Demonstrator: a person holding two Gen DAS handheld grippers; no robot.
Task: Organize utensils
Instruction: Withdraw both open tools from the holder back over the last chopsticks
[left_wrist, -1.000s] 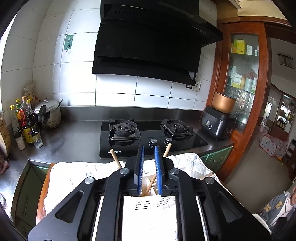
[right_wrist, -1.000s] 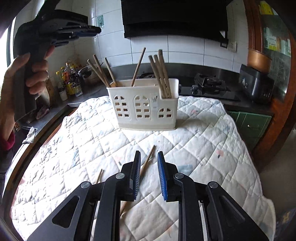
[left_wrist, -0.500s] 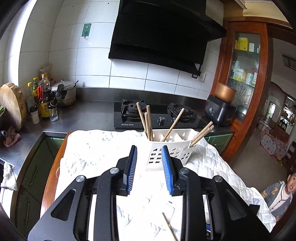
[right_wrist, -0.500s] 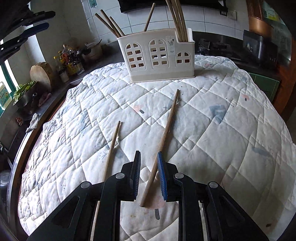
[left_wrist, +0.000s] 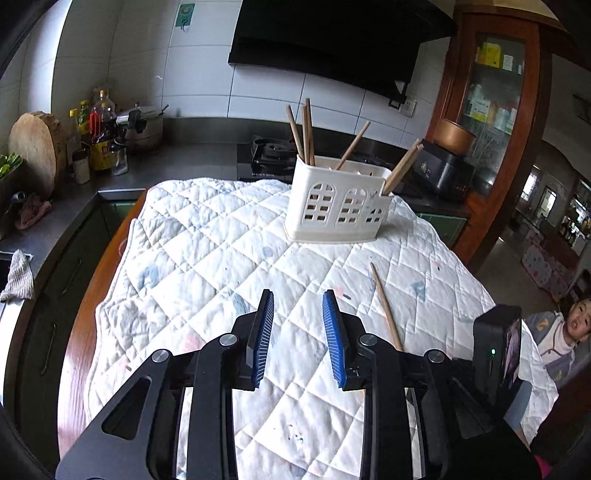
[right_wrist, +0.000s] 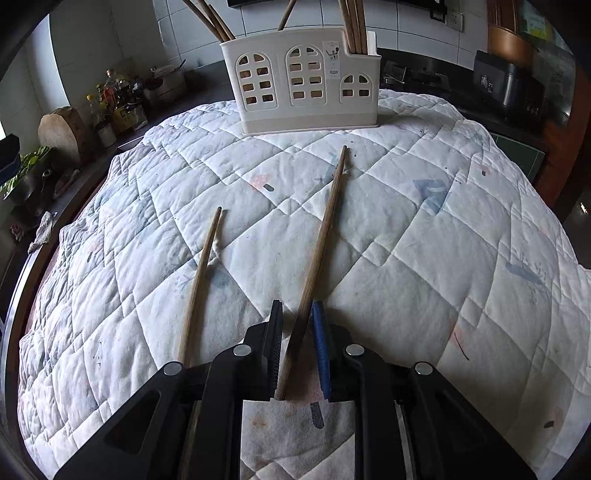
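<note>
Right wrist view: our right claw has just been closing around the long brown wooden chopstick; left claw narrowly open, empty. We should pinch squarely before lifting.

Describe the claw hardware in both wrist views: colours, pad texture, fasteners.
Both match: the left claw and right claw have matte black linkage arms with triangular cut-outs and round silver pivot bolts. Each finger is a thin flat plate faced with a blue, finely ribbed pad. No cables or markings visible.
</note>
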